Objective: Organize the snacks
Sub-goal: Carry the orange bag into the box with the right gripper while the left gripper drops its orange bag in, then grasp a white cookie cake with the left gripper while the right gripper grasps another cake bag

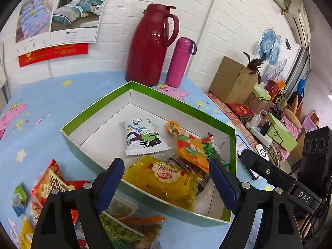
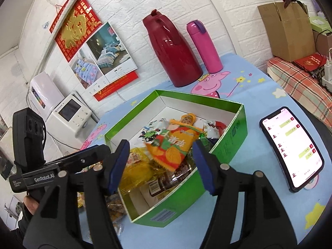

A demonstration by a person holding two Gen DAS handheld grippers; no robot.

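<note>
While both grippers hang over the green box [image 1: 78, 122], neither holds anything: left gripper [image 1: 166, 178] has its jaws spread wide, nothing btwn the blue pads, and right gripper [image 2: 159, 161] is likewise wide apart and empty.

Box sits on a blue cartoon tablecloth [image 1: 41, 95], lid off, white inside. In it: a white snack bag [image 1: 143, 137] near the middle, an orange chip bag [image 2: 172, 147] lying tilted on top of other packs, a yellow cracker pack [image 1: 168, 180] at the near wall, and a dark brown pack [image 2: 176, 172] under the orange one. A red-and-white pack [image 2: 213, 126] lies toward the far right corner.

Outside the box, left side: red snack bags [image 1: 51, 180], a green pea pack [image 1: 118, 228], and a small green-blue candy [image 1: 19, 199], all loose on the cloth.

Behind the box stand a dark red jug [image 1: 151, 45] and a pink bottle [image 1: 180, 62], just beside each other at the wall. A phone [image 2: 290, 147], screen lit, lies right of the box, apart from it.
</note>
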